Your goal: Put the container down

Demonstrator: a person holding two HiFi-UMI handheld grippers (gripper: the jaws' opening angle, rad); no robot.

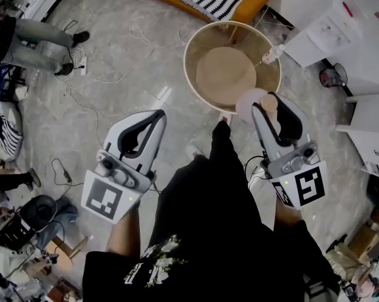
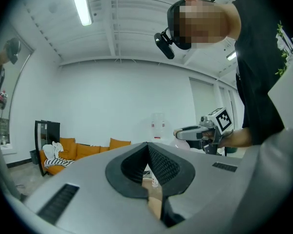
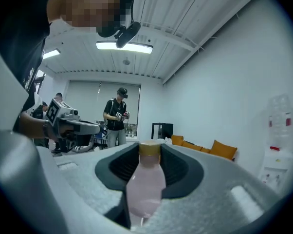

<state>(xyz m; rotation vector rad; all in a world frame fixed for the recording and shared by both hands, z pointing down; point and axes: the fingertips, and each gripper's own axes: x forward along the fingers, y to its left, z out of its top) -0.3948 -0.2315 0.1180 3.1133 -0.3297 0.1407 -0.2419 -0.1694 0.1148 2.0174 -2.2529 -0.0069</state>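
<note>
I hold the pink container (image 1: 247,98) pinched in my right gripper (image 1: 265,103) at centre right, my left gripper (image 1: 157,113) pressed together and empty, so the next move, I reckon, is lowering it onto the round table (image 1: 205,39) at upper centre and releasing.

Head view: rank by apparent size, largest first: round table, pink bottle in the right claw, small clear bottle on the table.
1. round table, by far the largest.
2. pink bottle. It sits nearer the camera, so its true size against the next is unsure.
3. clear bottle, smallest as seen.
</note>
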